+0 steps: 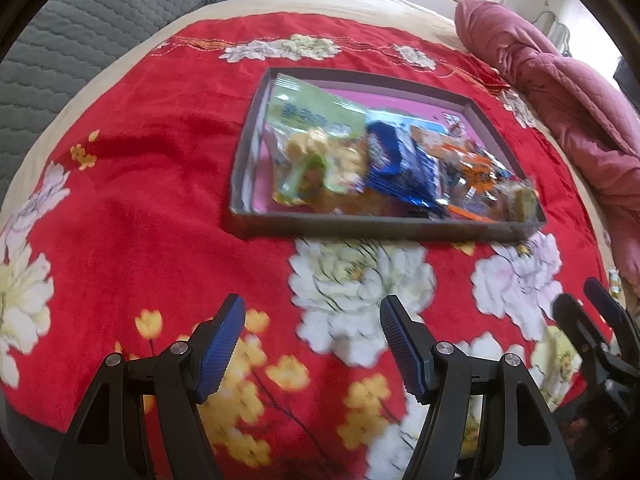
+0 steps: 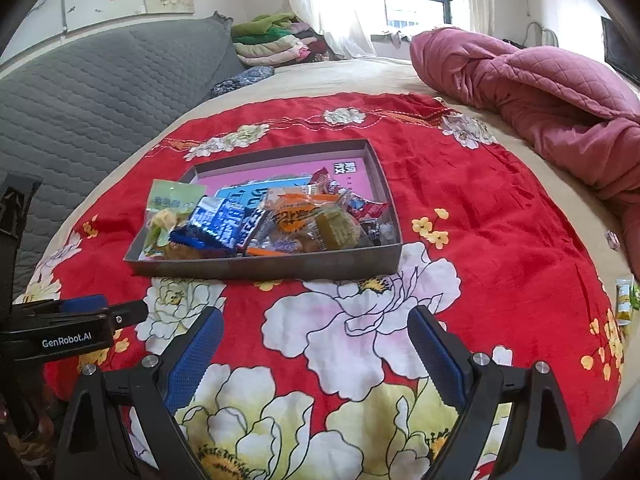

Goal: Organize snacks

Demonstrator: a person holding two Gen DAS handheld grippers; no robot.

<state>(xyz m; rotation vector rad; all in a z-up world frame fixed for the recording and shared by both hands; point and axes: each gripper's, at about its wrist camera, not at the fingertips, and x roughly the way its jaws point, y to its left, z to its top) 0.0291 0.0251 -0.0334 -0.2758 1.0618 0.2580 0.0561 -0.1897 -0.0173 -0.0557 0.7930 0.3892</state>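
A shallow grey box (image 1: 360,229) (image 2: 280,266) with a pink floor sits on a red flowered blanket (image 1: 140,200) (image 2: 500,220). Several snack packets are piled in it: a green bag (image 1: 308,116) (image 2: 172,200), a blue packet (image 1: 400,164) (image 2: 218,220), an orange one (image 1: 472,160) (image 2: 296,210) and a clear-wrapped cake (image 2: 340,230). My left gripper (image 1: 312,344) hangs open over the blanket in front of the box, nothing between its blue pads. My right gripper (image 2: 316,354) is open too, also short of the box and holding nothing. It also shows at the right edge (image 1: 592,320) of the left wrist view.
A pink quilt (image 1: 560,100) (image 2: 540,92) is bunched at the right. A grey padded headboard (image 2: 100,100) stands at the left, folded clothes (image 2: 272,40) at the back. Small snack packets (image 2: 626,300) lie off the blanket at the right edge.
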